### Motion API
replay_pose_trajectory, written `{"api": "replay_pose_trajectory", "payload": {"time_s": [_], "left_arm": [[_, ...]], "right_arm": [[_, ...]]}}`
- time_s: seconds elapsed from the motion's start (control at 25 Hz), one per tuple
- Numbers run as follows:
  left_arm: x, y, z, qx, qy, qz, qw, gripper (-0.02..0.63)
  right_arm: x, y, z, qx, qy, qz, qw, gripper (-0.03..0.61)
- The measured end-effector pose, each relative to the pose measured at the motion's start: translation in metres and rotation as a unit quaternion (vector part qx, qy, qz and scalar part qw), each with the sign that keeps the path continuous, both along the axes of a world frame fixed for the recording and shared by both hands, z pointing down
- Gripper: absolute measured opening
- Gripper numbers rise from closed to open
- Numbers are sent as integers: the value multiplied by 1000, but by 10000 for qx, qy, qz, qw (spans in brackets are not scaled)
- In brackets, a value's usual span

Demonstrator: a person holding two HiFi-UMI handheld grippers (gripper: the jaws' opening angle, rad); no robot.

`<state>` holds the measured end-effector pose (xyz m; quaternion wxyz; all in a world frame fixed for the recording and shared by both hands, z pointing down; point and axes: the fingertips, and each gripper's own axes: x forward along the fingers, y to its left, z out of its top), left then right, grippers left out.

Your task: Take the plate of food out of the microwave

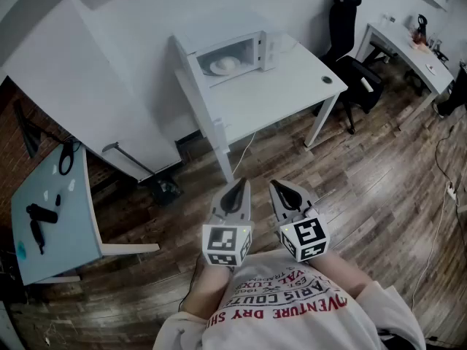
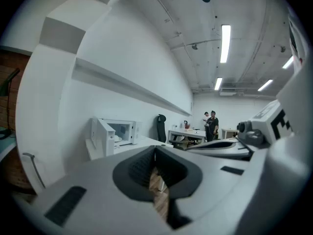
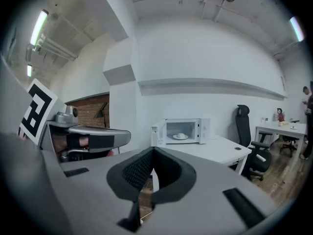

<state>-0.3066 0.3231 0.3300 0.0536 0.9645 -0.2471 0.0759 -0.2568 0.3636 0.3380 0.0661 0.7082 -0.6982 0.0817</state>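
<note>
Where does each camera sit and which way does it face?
Head view: on the person's head, looking steeply down at table and microwave; shirt, left gripper, right gripper show.
Left gripper view: on that gripper, along shut jaws toward the microwave; right gripper beside.
Right gripper view: likewise; left gripper beside.
All share the open microwave.

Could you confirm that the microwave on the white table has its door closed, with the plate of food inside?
Not quite: the door of the microwave stands open, as the right gripper view shows. The rest holds: it sits on the white table with the plate of food inside.
</note>
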Motion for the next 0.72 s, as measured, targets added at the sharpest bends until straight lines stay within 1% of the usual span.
{"api": "replay_pose_trajectory", "payload": {"time_s": [0.36,0.56,0.72], "left_arm": [[10,0,4,-208,94,97,9997,8],[17,-2,9,-379,155,159,9990,8],[29,-2,14,-644,247,244,9973,8]], "right_arm": [[16,-2,3,-46,-37,69,10000,3],[22,-1,7,-29,-237,144,9996,3],[34,1,13,-153,-238,212,9994,3]]}}
